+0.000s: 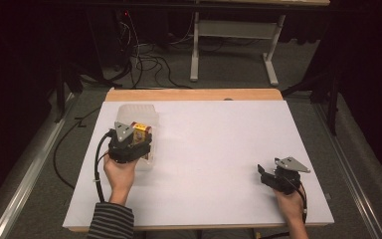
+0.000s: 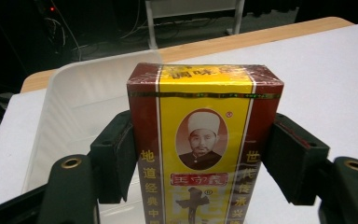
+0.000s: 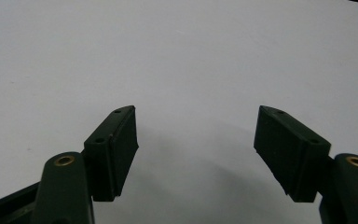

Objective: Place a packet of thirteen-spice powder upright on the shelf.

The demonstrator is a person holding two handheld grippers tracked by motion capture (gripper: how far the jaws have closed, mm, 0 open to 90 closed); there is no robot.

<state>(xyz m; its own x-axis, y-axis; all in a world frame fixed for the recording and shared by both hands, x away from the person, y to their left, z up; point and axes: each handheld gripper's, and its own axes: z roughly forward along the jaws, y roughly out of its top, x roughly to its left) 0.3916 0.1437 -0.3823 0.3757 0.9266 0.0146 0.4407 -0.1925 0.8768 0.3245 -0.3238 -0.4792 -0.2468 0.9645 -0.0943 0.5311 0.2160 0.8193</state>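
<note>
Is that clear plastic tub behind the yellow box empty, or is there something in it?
Empty, as far as shows: the tub's visible inside is bare behind the yellow box. Its near end is hidden.

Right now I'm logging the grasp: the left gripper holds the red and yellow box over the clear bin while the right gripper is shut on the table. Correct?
Not quite: the right gripper is open, jaws apart over the bare white table, as the right gripper view shows. The left gripper does hold the red and yellow box at the clear bin.

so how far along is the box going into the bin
Done: the left hand-held gripper is shut on the red and yellow box, which stands upright between its pads. In hand: it holds the box at the near end of the clear plastic bin. Left: setting the box inside and letting go. The right hand-held gripper is open over the white table.
</note>
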